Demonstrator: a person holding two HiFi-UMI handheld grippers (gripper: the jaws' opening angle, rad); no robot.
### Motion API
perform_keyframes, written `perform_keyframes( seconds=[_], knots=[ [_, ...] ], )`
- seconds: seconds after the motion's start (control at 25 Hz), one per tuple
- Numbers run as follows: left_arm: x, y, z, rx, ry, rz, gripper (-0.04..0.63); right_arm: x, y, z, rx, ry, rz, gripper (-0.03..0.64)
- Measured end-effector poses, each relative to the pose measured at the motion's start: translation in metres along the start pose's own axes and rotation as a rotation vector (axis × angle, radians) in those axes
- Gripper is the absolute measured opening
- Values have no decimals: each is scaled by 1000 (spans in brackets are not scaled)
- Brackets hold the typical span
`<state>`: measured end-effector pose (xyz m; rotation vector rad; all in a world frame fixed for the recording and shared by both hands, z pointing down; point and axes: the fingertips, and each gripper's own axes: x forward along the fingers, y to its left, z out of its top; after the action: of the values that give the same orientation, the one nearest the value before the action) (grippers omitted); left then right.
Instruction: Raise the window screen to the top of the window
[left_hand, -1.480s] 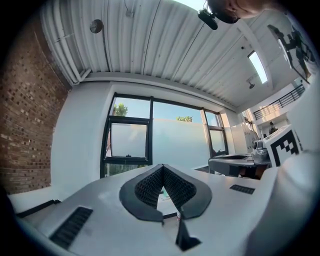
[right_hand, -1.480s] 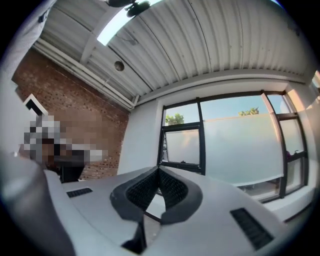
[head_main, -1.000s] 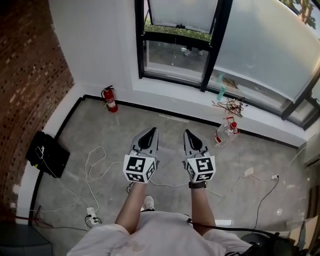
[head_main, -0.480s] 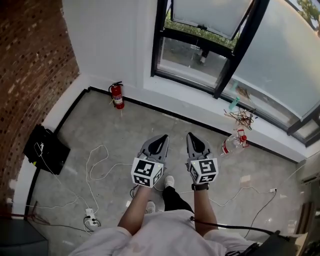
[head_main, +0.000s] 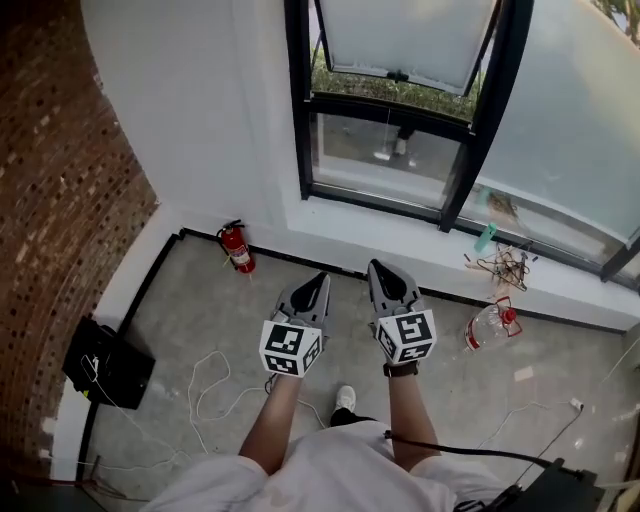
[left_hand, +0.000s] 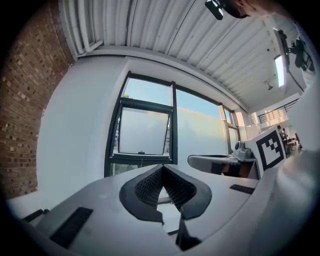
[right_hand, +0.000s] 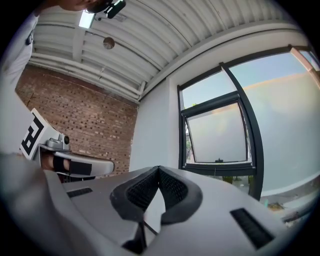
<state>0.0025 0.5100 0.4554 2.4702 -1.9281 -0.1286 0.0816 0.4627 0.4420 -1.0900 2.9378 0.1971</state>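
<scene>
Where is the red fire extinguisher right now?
The fire extinguisher stands on the floor against the white wall in the head view, left of the left gripper, below the window frame.

You held two grippers: the left gripper (head_main: 314, 288) and the right gripper (head_main: 381, 278). On the floor (head_main: 190, 310) you had one red fire extinguisher (head_main: 237, 248) at ten o'clock from them, one clear bottle (head_main: 490, 325) at three o'clock, one black bag (head_main: 108, 362) at eight o'clock and one white shoe (head_main: 346, 400) at six o'clock.
</scene>
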Motion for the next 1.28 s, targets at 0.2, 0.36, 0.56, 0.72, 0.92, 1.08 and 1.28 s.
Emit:
perform_keyframes(
  seconds=[0.2, 0.36, 0.56, 0.72, 0.92, 1.08, 1.28],
  knots=[
    [107, 27, 19, 45, -23, 4, 0, 67, -91, 15, 8, -51, -29, 2],
    [166, 48, 1, 32, 26, -21, 0, 111, -137, -18, 80, -3, -46, 2],
    [236, 85, -24, 28, 61, -72, 0, 163, -160, -51, 109, 36, -49, 2],
    [321, 108, -33, 3, 31, -138, 0, 214, -220, -72, 112, 81, -108, 2],
    [437, 175, 0, 8, -32, -197, 0, 319, -293, -55, 102, 74, -154, 2],
    [504, 219, 7, 1, -32, -275, 0, 384, -328, -53, 79, 84, -204, 2],
    [560, 246, -31, -75, 54, -291, 0, 431, -349, -93, 196, 156, -197, 2]
  ],
)
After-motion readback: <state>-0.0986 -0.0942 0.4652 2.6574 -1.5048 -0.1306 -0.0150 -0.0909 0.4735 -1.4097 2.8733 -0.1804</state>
